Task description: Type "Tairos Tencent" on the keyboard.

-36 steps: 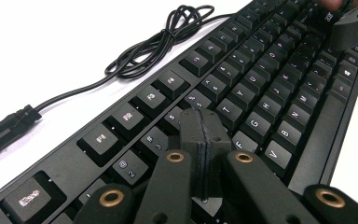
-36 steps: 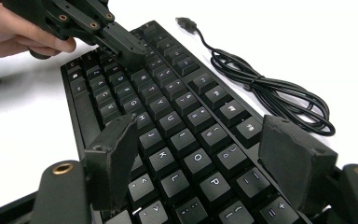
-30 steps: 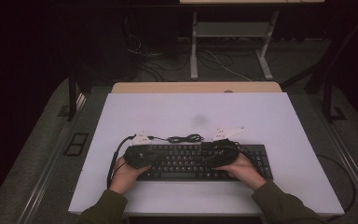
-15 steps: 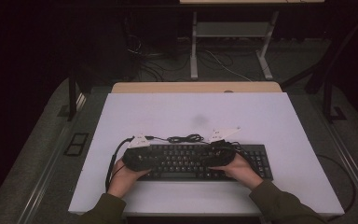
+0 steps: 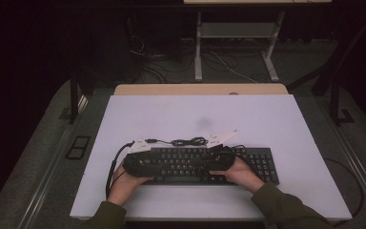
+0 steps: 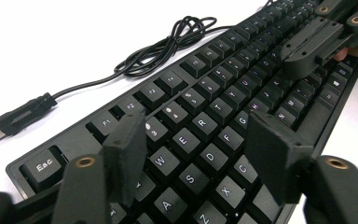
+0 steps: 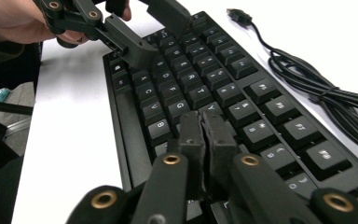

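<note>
A black keyboard [image 5: 252, 162] lies on the near part of the white table [image 5: 195, 112]. My left gripper [image 5: 159, 165] hovers over the keyboard's left end. Its jaws stand open above the W, E, D keys of the keyboard [image 6: 214, 70], with nothing between them [image 6: 198, 135]. My right gripper [image 5: 207, 163] points left over the middle keys. It is shut, with its tips [image 7: 205, 122] low over the keyboard [image 7: 242, 70] near G and H; whether they touch is unclear. Each gripper view shows the other gripper farther off: the right gripper [image 6: 307, 51] and the left gripper [image 7: 144, 32].
The keyboard's black cable [image 5: 188, 141] lies coiled on the table just behind it, seen as the coil [image 6: 168, 42] and the cable [image 7: 317, 88]. Its USB plug [image 6: 9, 123] lies loose and unplugged. A wooden strip [image 5: 200, 89] borders the far edge.
Both hands stay over the keyboard; the grippers have shifted only slightly, a little toward the near side.
</note>
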Available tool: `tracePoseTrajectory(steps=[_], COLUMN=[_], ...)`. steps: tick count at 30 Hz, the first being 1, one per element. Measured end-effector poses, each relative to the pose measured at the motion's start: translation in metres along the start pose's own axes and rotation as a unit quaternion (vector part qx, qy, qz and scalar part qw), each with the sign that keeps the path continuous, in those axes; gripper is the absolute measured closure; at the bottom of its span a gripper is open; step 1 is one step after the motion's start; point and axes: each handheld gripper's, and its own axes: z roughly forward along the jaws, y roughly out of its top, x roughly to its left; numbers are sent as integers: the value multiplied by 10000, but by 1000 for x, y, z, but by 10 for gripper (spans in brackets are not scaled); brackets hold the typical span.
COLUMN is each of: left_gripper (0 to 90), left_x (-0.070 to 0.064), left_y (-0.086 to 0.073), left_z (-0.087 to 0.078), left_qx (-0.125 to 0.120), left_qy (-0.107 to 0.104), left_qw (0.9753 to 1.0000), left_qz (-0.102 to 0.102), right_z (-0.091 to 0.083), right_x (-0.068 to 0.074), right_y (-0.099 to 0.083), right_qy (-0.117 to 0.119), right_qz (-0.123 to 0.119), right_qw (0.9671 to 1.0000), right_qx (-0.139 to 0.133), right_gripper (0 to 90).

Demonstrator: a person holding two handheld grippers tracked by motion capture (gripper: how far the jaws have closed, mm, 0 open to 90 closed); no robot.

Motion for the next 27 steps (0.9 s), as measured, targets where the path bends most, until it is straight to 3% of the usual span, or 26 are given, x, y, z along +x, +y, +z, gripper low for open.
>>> tracePoseTrajectory(steps=[8,27], left_gripper=[269,232], left_x=[-1,-1], left_y=[-3,-4], left_z=[-1,-3], left_qx=[2,-25], left_qy=[50,106], left_qw=[10000,9999], left_qz=[-27,-45], right_z=[8,20], right_x=[3,11], right_y=[1,0], right_qy=[127,204], right_qz=[-103,-275], right_qw=[9998,9985], right_qx=[131,426], right_gripper=[894,894])
